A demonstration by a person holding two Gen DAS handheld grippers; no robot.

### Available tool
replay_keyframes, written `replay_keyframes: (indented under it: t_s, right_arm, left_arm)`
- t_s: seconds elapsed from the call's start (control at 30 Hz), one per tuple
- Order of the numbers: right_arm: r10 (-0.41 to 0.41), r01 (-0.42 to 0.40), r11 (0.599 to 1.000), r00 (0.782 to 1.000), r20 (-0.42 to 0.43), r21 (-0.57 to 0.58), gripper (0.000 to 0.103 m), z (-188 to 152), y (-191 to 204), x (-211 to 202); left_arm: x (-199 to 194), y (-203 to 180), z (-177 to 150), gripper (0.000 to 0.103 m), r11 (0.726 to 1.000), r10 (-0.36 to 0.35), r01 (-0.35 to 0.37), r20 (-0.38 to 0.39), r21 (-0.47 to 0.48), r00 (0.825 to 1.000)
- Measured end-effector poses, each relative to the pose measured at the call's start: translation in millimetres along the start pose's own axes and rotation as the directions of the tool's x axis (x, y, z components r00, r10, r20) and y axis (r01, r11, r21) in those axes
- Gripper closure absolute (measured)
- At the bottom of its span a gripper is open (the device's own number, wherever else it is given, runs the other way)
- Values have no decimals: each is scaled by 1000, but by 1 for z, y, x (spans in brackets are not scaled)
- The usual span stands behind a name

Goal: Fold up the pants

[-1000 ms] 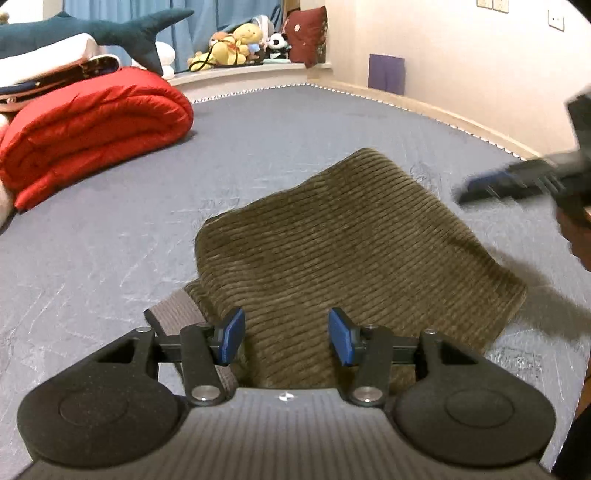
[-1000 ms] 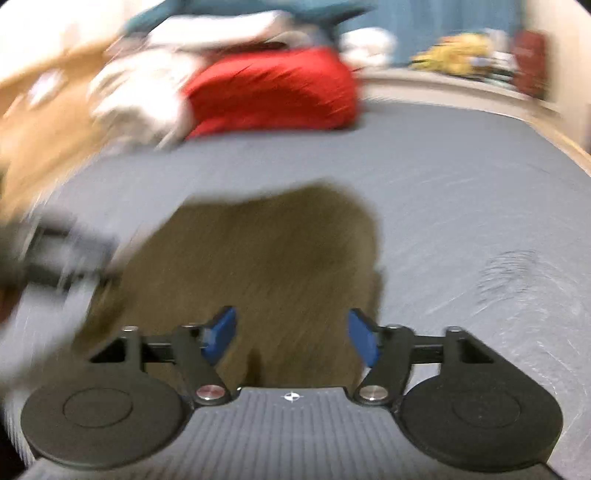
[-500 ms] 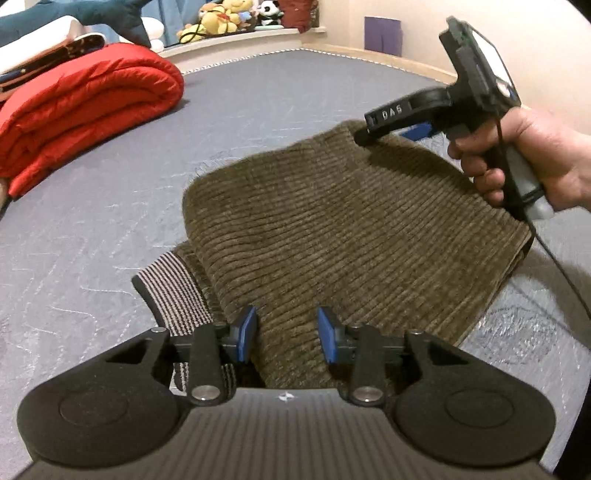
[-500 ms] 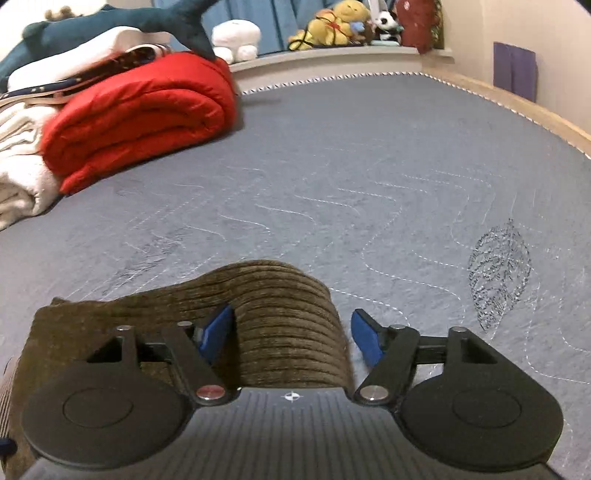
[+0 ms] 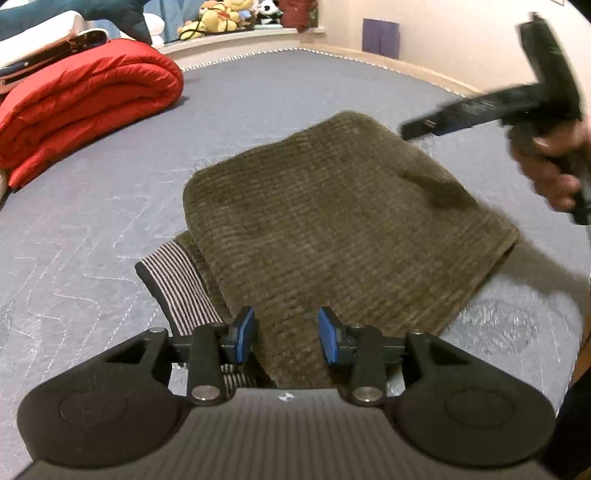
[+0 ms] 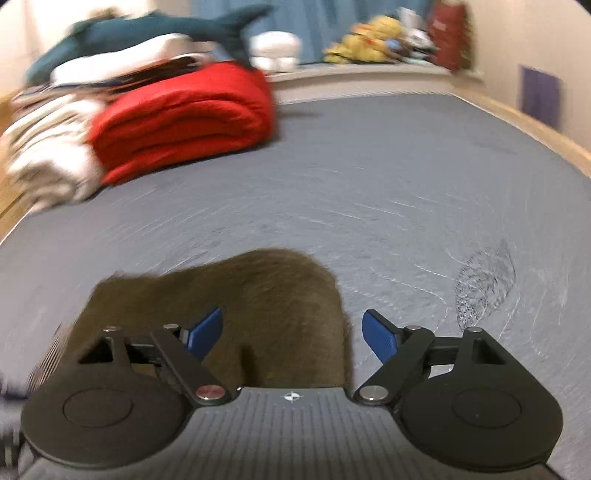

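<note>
The brown corduroy pants (image 5: 332,229) lie folded into a compact bundle on the grey quilted bed (image 5: 92,229), with a striped waistband (image 5: 177,288) sticking out at the near left. My left gripper (image 5: 286,334) is open, its blue pads on either side of the bundle's near edge. My right gripper (image 6: 293,334) is open and empty above the bundle's far end (image 6: 240,295). It also shows blurred in the left wrist view (image 5: 424,129), lifted above the pants' far right corner.
A rolled red quilt (image 5: 81,107) lies at the far left of the bed, with white bedding and a blue plush shark (image 6: 155,29) behind it. Plush toys (image 5: 221,18) sit on the sill. The bed's wooden edge (image 5: 436,74) runs along the right.
My right gripper has let go of the pants' far end, opened wide and lifted away up and right. My left gripper's jaws have opened a little wider.
</note>
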State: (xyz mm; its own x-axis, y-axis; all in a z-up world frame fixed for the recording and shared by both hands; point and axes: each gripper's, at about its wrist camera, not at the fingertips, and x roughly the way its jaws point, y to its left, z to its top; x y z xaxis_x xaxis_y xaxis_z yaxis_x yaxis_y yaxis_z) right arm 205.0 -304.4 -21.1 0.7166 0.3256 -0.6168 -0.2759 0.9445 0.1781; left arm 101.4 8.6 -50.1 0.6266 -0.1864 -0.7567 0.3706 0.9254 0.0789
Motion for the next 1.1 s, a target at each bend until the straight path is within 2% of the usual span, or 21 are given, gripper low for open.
replay_keyframes:
  t_s: [0.1,0.17,0.2,0.27,0.33,0.37,0.4,0.47,0.57,0.63,0.67,0.8,0.87,0.97,1.03,1.1]
  right_arm:
    - [63,-76,990,992,-113,-115,19,-22,5,-17]
    - [-1,-53,977,967,-254,-208,19,-47,8,-10]
    - [-25,-40,973,961,-274,-229,19,-58,7,-9]
    - [-38,-13,978,970,-240,-207,19,-60,9,-18]
    - [-70,34,978,983,-172,-204,19,-51,18,-38]
    - [-63,39,982,990,-126,-187,19,-45,23,-52]
    - [-45,32,988,996,-83,-154,17,-38,26,-66]
    - [-35,35,996,999,-3,-87,11,-25,34,-93]
    - [-36,36,999,992,121,-1,3,-14,44,-138]
    - [-37,33,999,983,178,29,1,-19,49,-161]
    - [-44,38,999,981,188,34,1,-24,50,-168]
    - [-66,62,998,981,182,28,1,-61,53,-164]
    - [-53,49,998,989,136,26,1,-72,51,-146]
    - [-67,68,990,998,-6,122,1,-76,45,-123]
    - [-19,17,990,1000,14,142,1,-73,42,-123]
    - [-50,46,992,998,31,114,1,-74,43,-123]
  left_arm:
    - [6,-3,-9,56,1000,8,-7,-46,12,999]
    - [0,-4,-8,55,1000,19,-20,-49,-17,999]
    - [-7,-7,-5,54,999,36,-37,-47,-31,998]
    - [-28,-14,-1,48,997,60,-60,4,-41,998]
    - [-51,-18,4,34,996,63,-58,74,-71,995]
    - [-63,-20,7,22,994,73,-64,106,-88,992]
    - [-76,-22,11,17,990,104,-90,131,-111,986]
    - [-97,-26,17,17,977,162,-133,175,-169,971]
    - [-127,-29,15,16,962,156,-96,223,-257,962]
    - [-138,-31,9,7,945,153,-76,225,-319,962]
    - [-139,-33,5,0,937,160,-78,221,-342,962]
    - [-124,-49,-8,0,908,261,-170,201,-382,944]
    - [-112,-57,-13,0,902,272,-199,147,-383,951]
    - [-98,-60,-17,0,902,236,-178,103,-394,966]
    - [-93,-61,-17,0,901,252,-200,89,-385,964]
    - [-85,-58,-17,0,896,260,-213,72,-391,963]
